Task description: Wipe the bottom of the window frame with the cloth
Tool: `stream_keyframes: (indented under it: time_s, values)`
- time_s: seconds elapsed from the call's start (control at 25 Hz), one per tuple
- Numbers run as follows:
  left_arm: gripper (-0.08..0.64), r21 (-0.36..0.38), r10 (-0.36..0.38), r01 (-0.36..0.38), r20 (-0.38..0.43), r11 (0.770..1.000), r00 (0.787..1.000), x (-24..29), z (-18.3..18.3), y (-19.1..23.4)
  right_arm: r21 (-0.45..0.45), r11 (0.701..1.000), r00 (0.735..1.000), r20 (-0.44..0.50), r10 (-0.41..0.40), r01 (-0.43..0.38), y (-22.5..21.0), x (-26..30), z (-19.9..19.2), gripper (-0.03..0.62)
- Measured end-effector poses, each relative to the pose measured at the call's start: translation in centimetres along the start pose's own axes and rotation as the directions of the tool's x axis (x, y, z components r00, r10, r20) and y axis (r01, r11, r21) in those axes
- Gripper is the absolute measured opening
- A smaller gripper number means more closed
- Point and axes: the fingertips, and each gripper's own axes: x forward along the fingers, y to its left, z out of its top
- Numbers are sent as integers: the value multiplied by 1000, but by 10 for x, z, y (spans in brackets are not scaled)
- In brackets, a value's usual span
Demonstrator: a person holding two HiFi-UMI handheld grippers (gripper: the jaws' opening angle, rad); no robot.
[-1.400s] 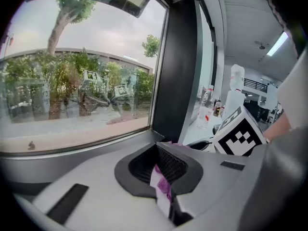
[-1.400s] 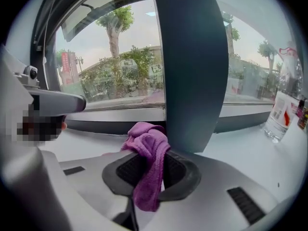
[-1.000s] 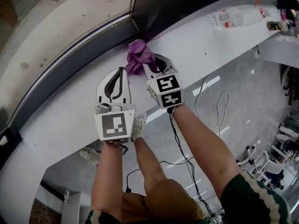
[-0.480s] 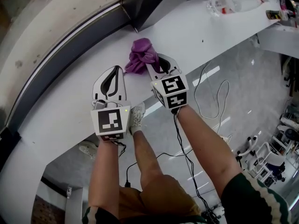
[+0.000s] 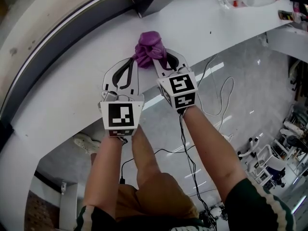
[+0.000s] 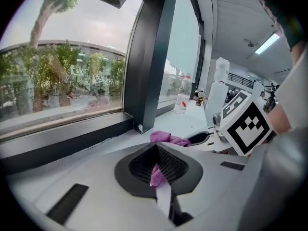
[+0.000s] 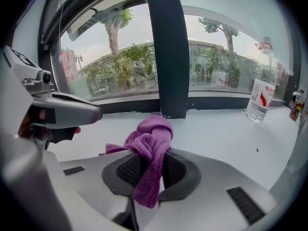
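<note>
Nearest, the left claw pinches a corner of the purple cloth. The right claw beside it clamps the bunch, which rests on the white worktop near its far edge. Beyond, the window frame is not touched, so the wiping seems yet to be done.
</note>
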Motion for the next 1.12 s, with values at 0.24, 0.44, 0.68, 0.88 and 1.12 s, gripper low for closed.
stream_keyframes:
  time_s: [0.24, 0.44, 0.68, 0.88, 1.12]
  values:
    - [8, 13, -10, 10, -14, 1000, 1000, -1, -6, -4, -8, 1000, 1000, -10, 3, -3, 1, -11, -18, 80]
    - [8, 25, -27, 28, -23, 999, 999, -1, -13, -8, -8, 1000, 1000, -24, -3, 3, 0, -18, -28, 80]
    - [8, 43, -55, 57, -38, 997, 998, 1, -18, -19, -8, 1000, 999, -33, -4, 4, -1, -23, -35, 80]
    - [8, 53, -80, 82, -45, 995, 996, 2, -24, -32, -29, 1000, 998, -57, -11, 9, -1, -34, -49, 78]
    - [8, 55, -105, 109, -67, 993, 992, -6, -45, -56, -61, 998, 995, -94, -15, 9, 4, -56, -84, 78]
